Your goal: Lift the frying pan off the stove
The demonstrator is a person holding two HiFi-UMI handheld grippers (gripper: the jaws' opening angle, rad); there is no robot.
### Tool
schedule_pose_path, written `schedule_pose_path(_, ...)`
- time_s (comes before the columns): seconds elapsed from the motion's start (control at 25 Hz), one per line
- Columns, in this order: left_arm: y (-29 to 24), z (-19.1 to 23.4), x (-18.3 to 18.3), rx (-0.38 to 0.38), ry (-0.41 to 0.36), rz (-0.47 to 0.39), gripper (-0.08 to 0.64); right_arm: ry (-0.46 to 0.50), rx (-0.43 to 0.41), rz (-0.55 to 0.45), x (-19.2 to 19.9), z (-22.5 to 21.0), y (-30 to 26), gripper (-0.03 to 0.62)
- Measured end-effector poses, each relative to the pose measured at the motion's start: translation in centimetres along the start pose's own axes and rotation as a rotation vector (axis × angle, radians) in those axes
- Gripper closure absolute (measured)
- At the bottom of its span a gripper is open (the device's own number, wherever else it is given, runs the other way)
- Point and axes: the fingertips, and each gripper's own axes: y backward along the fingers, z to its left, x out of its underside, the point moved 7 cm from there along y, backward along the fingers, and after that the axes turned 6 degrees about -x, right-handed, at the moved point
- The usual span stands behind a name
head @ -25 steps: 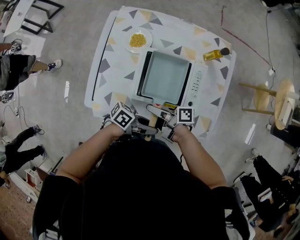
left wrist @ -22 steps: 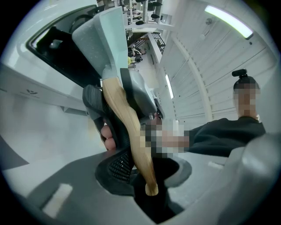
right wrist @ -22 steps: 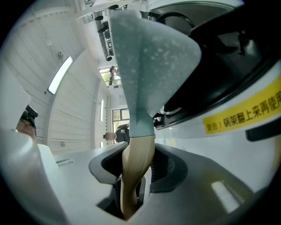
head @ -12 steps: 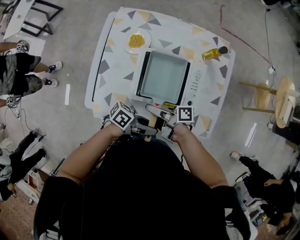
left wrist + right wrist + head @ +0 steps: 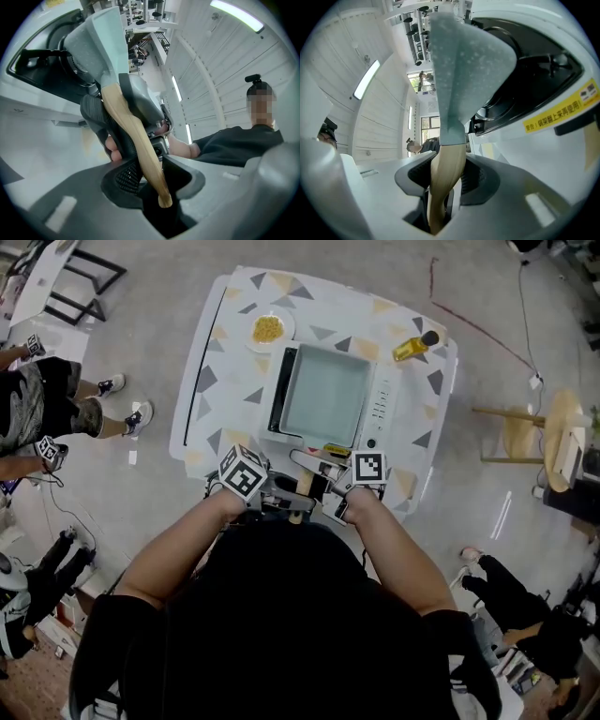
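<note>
Four jaws clamp handle, pan partly cropped

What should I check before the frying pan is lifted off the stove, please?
1. Jaws of the right hand-held gripper shut on the wooden handle: ok.
2. Jaws of the left hand-held gripper shut on the handle near its end: ok.
3. The frying pan looks empty: ok.
4. The oil bottle and plate stand apart from the pan: ok.
5. Pan's underside free of the stove: cannot tell.
</note>
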Motion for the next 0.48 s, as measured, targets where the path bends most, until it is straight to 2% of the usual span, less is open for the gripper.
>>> schedule_pose_path(0.48,-2.6,-3.4,0.0,-0.001,-0.086,0.018,0.419,0.067,0.003,-0.022,1.2,3.4,2.9,0.423)
